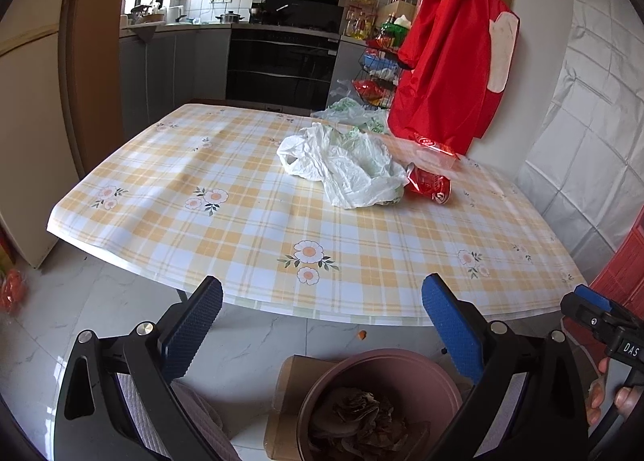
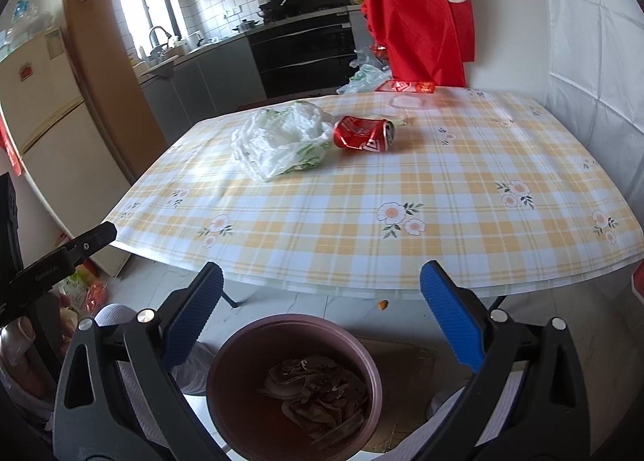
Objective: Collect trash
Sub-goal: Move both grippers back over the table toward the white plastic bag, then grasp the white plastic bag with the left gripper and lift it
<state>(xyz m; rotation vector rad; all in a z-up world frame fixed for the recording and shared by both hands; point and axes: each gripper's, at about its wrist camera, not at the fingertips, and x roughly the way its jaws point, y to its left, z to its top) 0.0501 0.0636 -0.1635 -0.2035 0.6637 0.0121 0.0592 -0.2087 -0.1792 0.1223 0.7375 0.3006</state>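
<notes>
— Left gripper (image 1: 322, 324): what's it doing?

— Fingers spread wide, nothing between them, held short of the table's near edge. Right gripper (image 2: 322, 316) is the same: blue pads (image 2: 451, 320) apart and empty.

— Directly below them?

— A pinkish-brown bin (image 2: 294, 384) on the floor, standing on a flat piece of cardboard (image 2: 406, 360). Crumpled brownish paper (image 2: 318, 392) lies in its bottom. A small orange scrap (image 2: 382, 303) sits on the pale floor tiles just beyond it, under the table edge.

— And the table?

— Covered with a yellow-and-white checked cloth with flowers (image 2: 402, 187). The near half is bare cloth. Toward the far side lies a crumpled white plastic bag (image 2: 281, 139), and touching its right edge is a dented red drink can (image 2: 364, 133) on its side.

— Anything past that?

— A clear plastic lid or tray (image 2: 404, 102), then a red wrapper (image 2: 404, 86) at the far edge near the wall. Behind hangs a red garment (image 1: 451, 42), with a dark oven (image 1: 281, 58) and kitchen counter beyond.
</notes>
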